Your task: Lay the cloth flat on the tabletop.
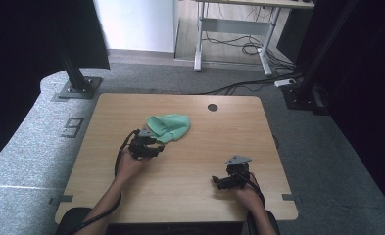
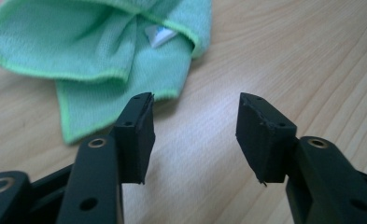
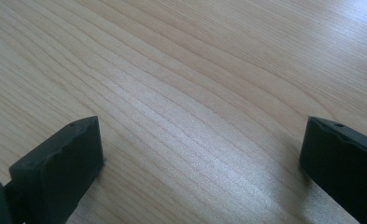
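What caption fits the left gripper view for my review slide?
Left gripper, jaws apart with nothing between them, poised just short of a crumpled green microfibre cloth on the light wooden table.

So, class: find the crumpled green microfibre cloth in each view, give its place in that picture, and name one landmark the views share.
High view: the crumpled green microfibre cloth lies left of centre on the table, just beyond the left gripper.
Left gripper view: upper left, beyond the open jaws, nothing between them.
Right gripper view: not in this picture.
Shared landmark: the light wood-grain tabletop.
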### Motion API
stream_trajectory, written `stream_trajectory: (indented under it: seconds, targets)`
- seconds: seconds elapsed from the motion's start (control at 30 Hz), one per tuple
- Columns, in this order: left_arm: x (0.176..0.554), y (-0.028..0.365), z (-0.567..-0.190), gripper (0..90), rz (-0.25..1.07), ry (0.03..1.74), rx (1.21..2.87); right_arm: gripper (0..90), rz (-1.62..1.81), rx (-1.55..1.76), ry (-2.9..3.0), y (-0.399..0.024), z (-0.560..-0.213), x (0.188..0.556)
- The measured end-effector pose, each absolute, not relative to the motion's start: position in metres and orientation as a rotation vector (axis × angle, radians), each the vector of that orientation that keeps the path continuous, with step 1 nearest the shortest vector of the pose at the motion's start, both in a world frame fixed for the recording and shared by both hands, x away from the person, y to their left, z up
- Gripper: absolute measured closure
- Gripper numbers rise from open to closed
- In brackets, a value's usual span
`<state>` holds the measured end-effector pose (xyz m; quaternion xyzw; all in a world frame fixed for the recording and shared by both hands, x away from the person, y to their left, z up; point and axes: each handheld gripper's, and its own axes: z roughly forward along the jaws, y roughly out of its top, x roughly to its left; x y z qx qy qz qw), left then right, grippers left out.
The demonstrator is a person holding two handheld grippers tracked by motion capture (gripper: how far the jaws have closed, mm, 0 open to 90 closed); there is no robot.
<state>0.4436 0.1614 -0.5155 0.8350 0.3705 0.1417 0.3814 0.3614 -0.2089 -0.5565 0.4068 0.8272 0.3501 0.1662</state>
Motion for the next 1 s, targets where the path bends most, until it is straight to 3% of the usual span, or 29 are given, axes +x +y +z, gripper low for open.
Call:
stream_trajectory:
  seconds: [0.43, 1.0]
  targets:
    - [0.471, 0.138, -0.51, 63.2, 0.36, 0.921, 2.169, 0.0, 0.997, 1.158, 2.355, -0.209, -0.556, 0.361]
    - [0.484, 0.136, -0.539, 74.9, 0.361, 0.983, 2.215, 0.0, 0.997, 1.158, 2.355, -0.209, -0.556, 0.361]
